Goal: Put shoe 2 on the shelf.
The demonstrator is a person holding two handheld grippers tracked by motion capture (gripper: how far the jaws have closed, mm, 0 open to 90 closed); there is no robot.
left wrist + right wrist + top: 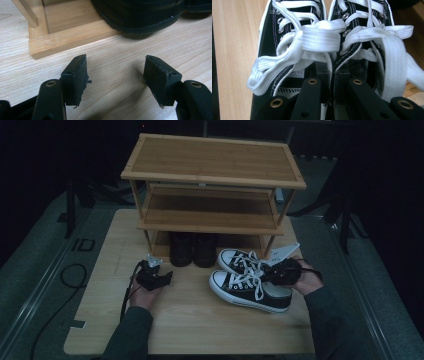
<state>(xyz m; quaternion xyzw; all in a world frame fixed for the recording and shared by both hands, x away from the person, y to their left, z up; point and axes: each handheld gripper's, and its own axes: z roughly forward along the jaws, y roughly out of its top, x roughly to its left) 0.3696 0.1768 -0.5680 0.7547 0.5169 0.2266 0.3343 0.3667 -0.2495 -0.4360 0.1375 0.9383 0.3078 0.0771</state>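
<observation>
Right gripper [331,75] clamps two canvas sneakers [250,285] by their inner walls; left gripper [117,75] gapes empty. Two black boots [192,249], three-tier bamboo rack [212,167].

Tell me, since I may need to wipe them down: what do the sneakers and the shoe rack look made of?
Sneakers: black woven canvas by the look, visible stitching, metal eyelets, flat white fabric laces, white probably rubber soles. Shoe rack: light wood, possibly bamboo, with fine straight grain and a smooth matte finish.

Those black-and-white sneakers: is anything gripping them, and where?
Yes. The right gripper pinches both sneakers together by their adjoining inner collar edges, just behind the laces. The left gripper stands open, holding nothing.
</observation>
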